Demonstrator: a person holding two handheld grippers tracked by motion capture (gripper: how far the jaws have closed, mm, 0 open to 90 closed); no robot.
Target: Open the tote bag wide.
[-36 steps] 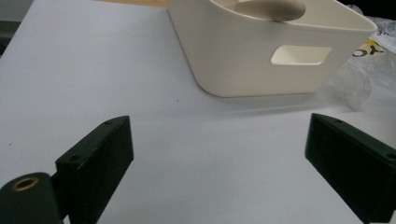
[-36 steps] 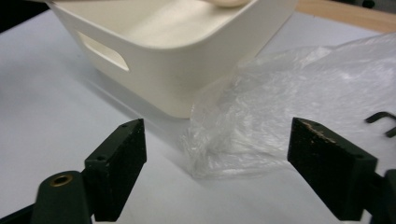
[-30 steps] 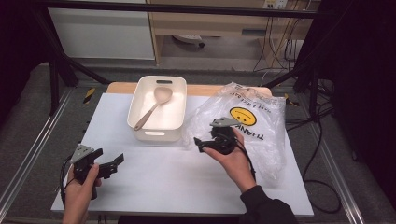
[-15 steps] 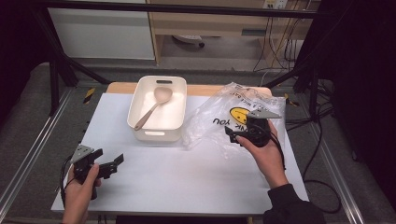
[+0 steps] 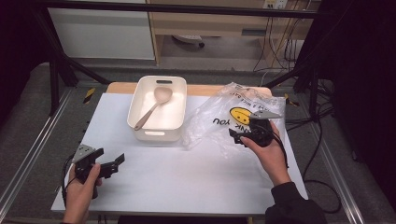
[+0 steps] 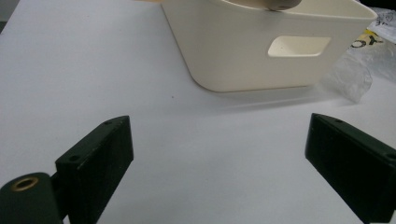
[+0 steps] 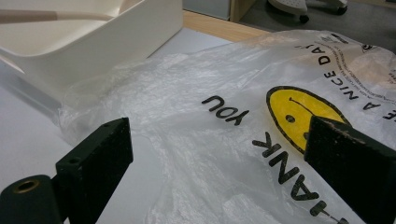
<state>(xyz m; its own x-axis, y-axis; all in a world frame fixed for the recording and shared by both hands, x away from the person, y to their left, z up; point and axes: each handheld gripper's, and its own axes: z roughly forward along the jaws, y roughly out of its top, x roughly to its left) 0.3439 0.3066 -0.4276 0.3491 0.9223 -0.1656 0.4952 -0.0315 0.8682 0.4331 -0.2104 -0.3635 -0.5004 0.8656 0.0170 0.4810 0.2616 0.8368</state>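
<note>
Right gripper point(image 5: 243, 134): jaws spread, empty, now over the bag point(image 5: 233, 116) by the table's point(image 5: 154, 182) right edge, moved rightward. Left gripper point(image 5: 109, 164): jaws spread, empty, unmoved at the near-left corner. Bin point(image 5: 159, 133) with spoon point(image 5: 154, 106) unchanged at the far edge.

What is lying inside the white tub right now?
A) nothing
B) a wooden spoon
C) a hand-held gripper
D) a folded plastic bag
B: the high view shows a wooden spoon lying diagonally in the white tub, while the plastic bag lies on the table beside it.

Spread jaws over plastic bag point(image 7: 243, 140)
</note>
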